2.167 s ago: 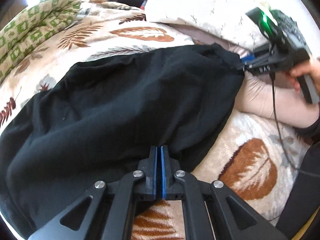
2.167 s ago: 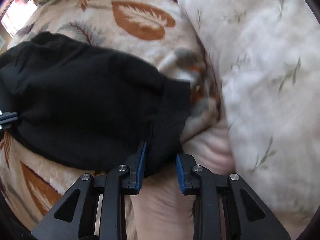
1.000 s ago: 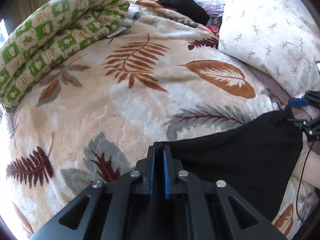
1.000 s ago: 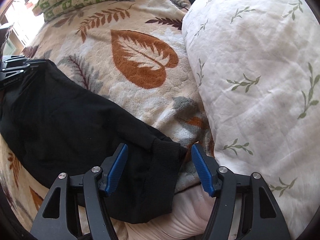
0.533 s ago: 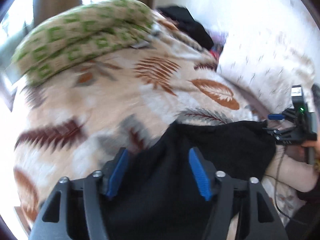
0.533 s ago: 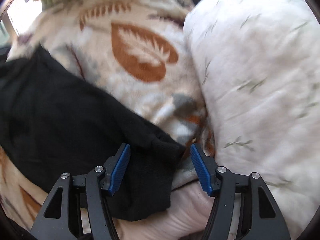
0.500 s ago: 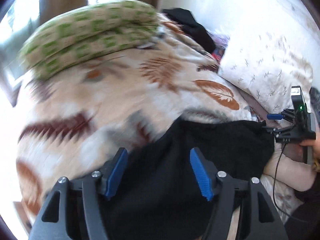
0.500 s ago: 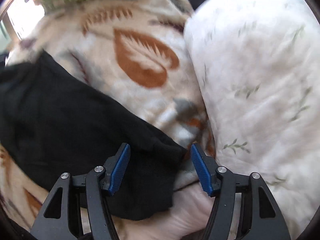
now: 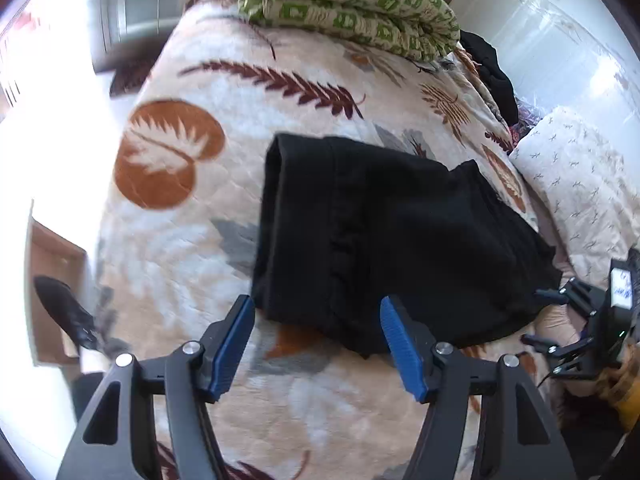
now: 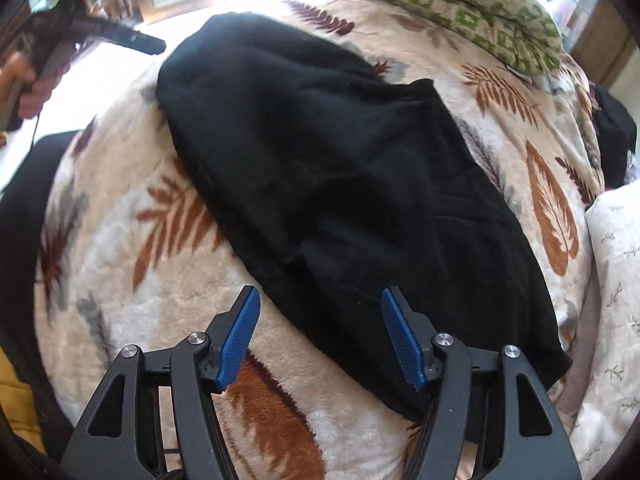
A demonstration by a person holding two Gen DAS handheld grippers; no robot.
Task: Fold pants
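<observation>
1. The black pants (image 9: 384,236) lie folded into a broad, flat bundle on the leaf-print blanket (image 9: 240,184) that covers the bed, about midway across it. One end reaches toward the white pillow (image 9: 580,184) at the bed's edge; the green-checked quilt (image 9: 348,4) lies rolled up along the far edge, well apart from the pants.
2. The left gripper (image 9: 316,340) hovers just short of the near edge of the bundle, its blue-padded fingers (image 9: 234,336) spread wide and holding nothing.
3. The right gripper (image 10: 320,336) hangs above the near edge of the pants (image 10: 340,184), its jaws likewise wide apart and empty.
4. The fabric looks like a soft, fairly thick knit: limp, light and not slippery. It will likely sag and bunch when lifted and cling a little to the plush blanket.
5. For a further fold, the best holds seem to be the two corners of one short end, pinching through all layers so the stack does not slide apart.
6. The ribbed band showing in the left wrist view looks firmer than the rest and should give a steadier grip.
</observation>
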